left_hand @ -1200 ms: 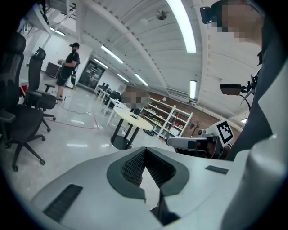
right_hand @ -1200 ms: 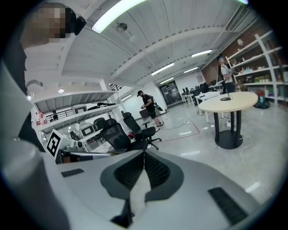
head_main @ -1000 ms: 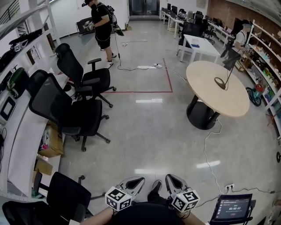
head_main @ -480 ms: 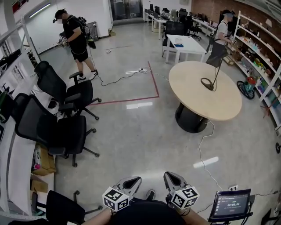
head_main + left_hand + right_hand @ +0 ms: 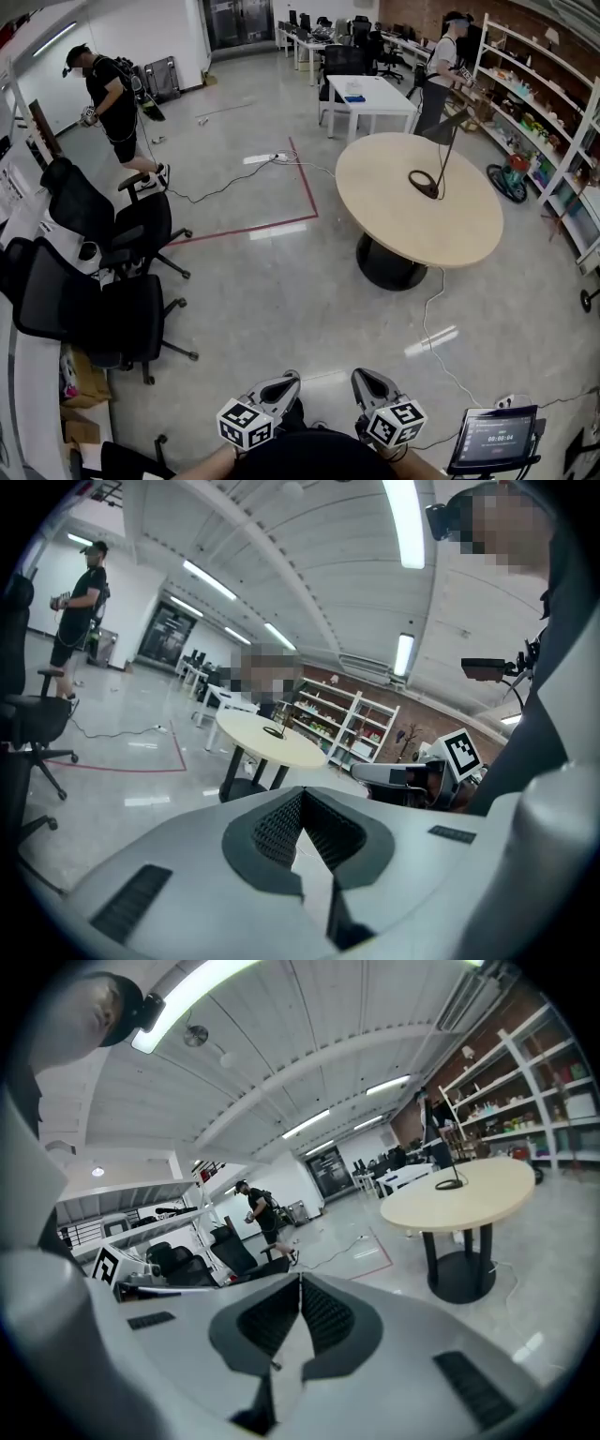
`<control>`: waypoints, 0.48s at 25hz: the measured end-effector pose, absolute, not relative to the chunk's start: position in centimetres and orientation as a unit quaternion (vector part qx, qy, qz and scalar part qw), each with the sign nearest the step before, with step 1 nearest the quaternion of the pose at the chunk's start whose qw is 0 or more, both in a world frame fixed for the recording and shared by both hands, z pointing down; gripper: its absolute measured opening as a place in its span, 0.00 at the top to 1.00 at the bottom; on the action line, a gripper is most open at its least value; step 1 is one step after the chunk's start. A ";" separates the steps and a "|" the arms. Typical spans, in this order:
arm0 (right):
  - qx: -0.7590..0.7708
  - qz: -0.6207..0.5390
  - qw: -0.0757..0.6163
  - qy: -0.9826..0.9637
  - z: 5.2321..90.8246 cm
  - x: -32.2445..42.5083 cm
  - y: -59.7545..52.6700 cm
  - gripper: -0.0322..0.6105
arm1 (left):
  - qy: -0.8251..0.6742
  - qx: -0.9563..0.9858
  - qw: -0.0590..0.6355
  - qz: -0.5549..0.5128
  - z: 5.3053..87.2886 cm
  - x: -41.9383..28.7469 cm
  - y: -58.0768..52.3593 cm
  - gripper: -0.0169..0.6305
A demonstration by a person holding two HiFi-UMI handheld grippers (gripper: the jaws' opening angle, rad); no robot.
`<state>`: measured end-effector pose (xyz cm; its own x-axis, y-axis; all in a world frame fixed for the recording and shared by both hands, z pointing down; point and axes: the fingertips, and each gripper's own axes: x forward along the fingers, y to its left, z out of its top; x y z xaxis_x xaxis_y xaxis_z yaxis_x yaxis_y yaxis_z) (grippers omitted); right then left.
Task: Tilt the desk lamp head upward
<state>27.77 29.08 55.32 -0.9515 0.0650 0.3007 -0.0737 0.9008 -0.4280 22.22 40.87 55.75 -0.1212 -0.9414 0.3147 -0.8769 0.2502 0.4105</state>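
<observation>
Across open office: glossy grey floor [image 5: 281, 281], round table [image 5: 394, 225] ahead right, office chairs [image 5: 103, 309] left. Desk lamp [image 5: 447, 128] stands near table's middle, well apart from both grippers. Left gripper [image 5: 281, 386], right gripper [image 5: 367, 384]: jaws together, empty.

Left gripper [image 5: 284, 379] and right gripper [image 5: 362, 376] are held low, close in front of the body, side by side, pointing forward. Jaws on both are pressed together, both empty.
</observation>
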 end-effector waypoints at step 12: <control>0.059 0.196 0.157 -0.966 53.8 18.0 24.7 0.94 | -0.703 0.659 0.262 -0.053 55.3 11.6 34.9 0.97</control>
